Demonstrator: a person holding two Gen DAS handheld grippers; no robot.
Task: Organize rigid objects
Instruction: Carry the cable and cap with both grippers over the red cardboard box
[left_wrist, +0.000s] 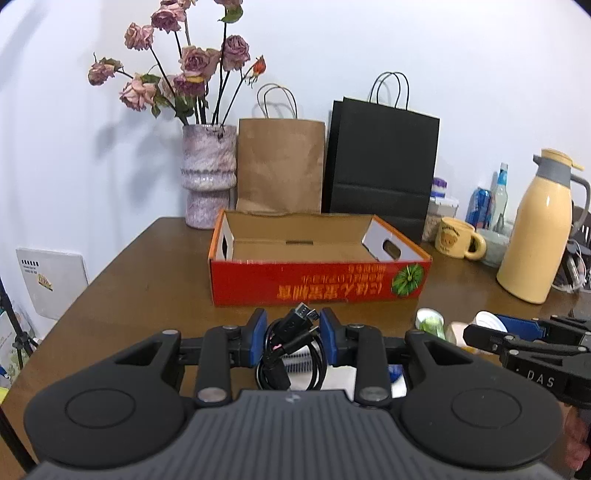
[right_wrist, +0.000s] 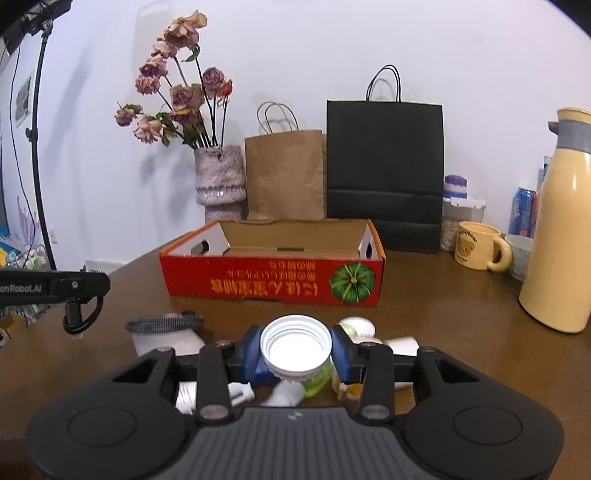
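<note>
My left gripper (left_wrist: 293, 341) clamps a limp, light cable bundle (left_wrist: 290, 350) mid-coil. My right gripper (right_wrist: 295, 354) pinches a rigid, slick white lid (right_wrist: 295, 345) across its rim; both look box-bound (left_wrist: 317, 258).

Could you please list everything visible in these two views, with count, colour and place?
cardboard box: one, red, open, table centre
vase: one, mottled pink, dried roses, behind box
paper bags: two, brown and black, against wall
thermos jug: one, cream, right
mug: one, yellow, beside jug
cable bundle: one, black, in left gripper
bottle cap: one, white, in right gripper
small clutter: several, mostly white, near box
</note>
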